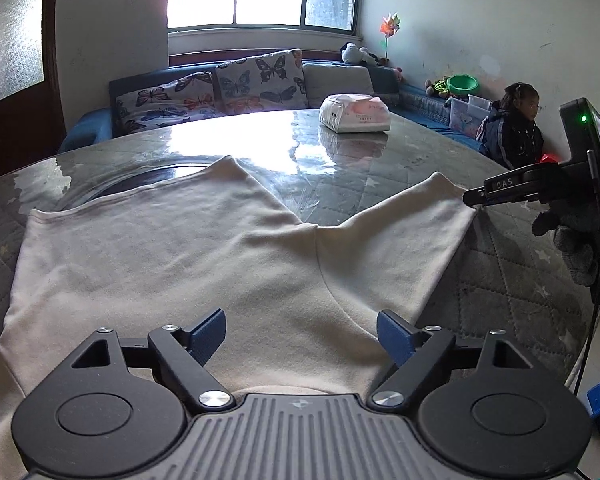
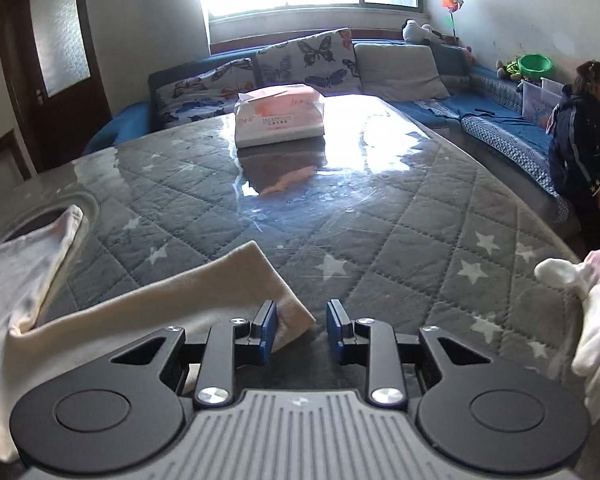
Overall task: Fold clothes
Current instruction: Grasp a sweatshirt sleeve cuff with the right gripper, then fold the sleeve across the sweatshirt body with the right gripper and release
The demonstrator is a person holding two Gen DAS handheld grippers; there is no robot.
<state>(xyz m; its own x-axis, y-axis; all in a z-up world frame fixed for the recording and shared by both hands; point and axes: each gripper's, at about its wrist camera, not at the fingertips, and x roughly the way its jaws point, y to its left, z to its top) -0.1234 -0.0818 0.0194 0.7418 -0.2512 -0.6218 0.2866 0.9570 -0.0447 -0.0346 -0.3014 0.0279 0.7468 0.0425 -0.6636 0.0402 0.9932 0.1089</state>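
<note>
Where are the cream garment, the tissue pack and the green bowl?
cream garment [image 1: 188,256], left wrist view, middle of the fabric.
tissue pack [image 2: 280,118], right wrist view, front face.
green bowl [image 1: 463,84], left wrist view, rim.

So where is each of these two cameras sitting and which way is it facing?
Left wrist: on the left gripper, low over the cream garment, facing across the table to the sofa and window; its own jaws stand wide open, and the right gripper shows at the right edge.
Right wrist: on the right gripper, by the garment's sleeve end, facing the same way; its own jaws stand apart, the sleeve corner between them, pads not pressing; a gloved hand shows.
Shared: garment, table, tissue pack, sofa.
</note>
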